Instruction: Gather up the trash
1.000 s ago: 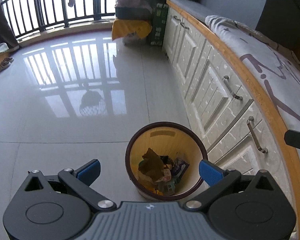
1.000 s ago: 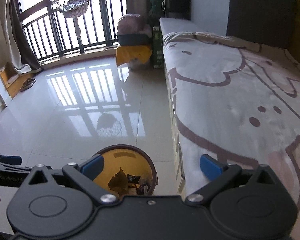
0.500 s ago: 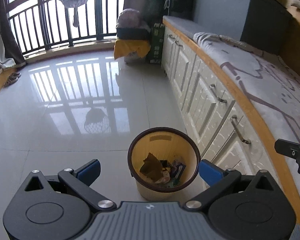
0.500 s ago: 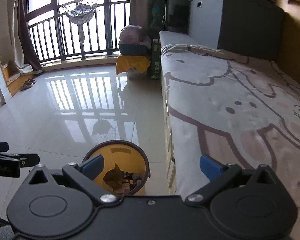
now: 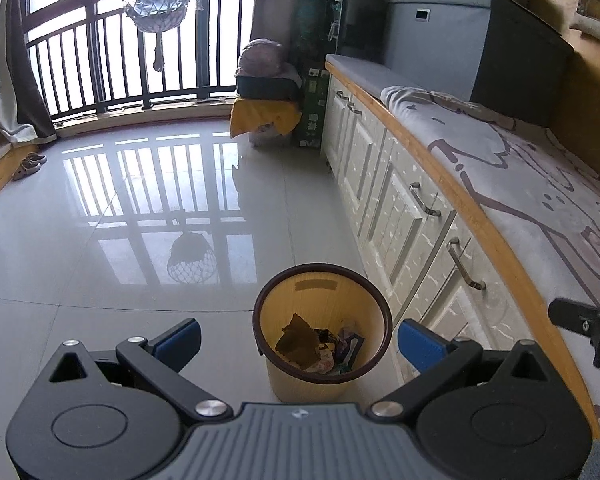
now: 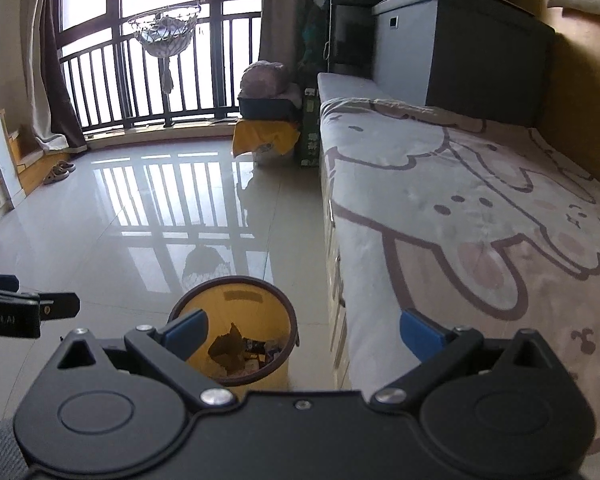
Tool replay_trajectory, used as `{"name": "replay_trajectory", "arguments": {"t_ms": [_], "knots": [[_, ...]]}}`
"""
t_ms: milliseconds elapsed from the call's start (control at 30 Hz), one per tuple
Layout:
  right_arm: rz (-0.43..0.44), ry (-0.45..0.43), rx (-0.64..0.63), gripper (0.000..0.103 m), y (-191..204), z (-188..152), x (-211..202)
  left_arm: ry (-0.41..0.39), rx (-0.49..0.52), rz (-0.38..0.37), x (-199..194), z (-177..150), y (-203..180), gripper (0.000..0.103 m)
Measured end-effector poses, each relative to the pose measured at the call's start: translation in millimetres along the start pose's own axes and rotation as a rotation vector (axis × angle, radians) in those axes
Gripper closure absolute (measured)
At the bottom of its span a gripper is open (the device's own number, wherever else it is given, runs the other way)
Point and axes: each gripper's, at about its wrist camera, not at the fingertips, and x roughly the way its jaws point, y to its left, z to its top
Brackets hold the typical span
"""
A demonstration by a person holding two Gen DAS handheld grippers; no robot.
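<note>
A yellow trash bin (image 5: 300,376) with a dark brown rim stands on the floor beside the white cabinets. Inside lie a brown scrap (image 5: 298,340) and mixed wrappers (image 5: 340,348). My left gripper (image 5: 298,340) hangs open above the bin, nothing between its blue pads. In the right wrist view the same bin (image 6: 276,376) sits low and left of centre. My right gripper (image 6: 304,330) is open and empty, held over the bin's right side and the edge of the padded bench. The right gripper's tip (image 5: 584,320) shows at the right edge of the left wrist view.
White cabinets (image 5: 412,216) with metal handles run along the right under a bench cushion (image 6: 460,208) printed with a cartoon. Glossy tiled floor (image 5: 140,208) stretches to a balcony railing (image 5: 100,72). A yellow-draped stack (image 5: 266,112) stands at the far end. Shoes (image 5: 28,164) lie far left.
Both grippers have risen and tilted up; the bin looks smaller and lower in both views, and more of the room shows. Both stay open and empty.
</note>
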Motion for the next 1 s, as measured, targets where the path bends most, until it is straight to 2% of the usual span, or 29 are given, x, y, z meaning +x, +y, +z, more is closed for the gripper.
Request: {"name": "replay_trajectory", "arguments": {"t_ms": [400,1000], "knots": [[-0.016,-0.025,0.011,0.0,1.7,-8.5,-7.0,-0.016,0.042,0.016,-10.6,-12.1,-2.1,0.0],[-0.035,-0.066,0.009,0.0,5.5,-11.7,-18.1,-0.062,0.046,0.02,-20.7,-17.3,-3.3,0.0]]}}
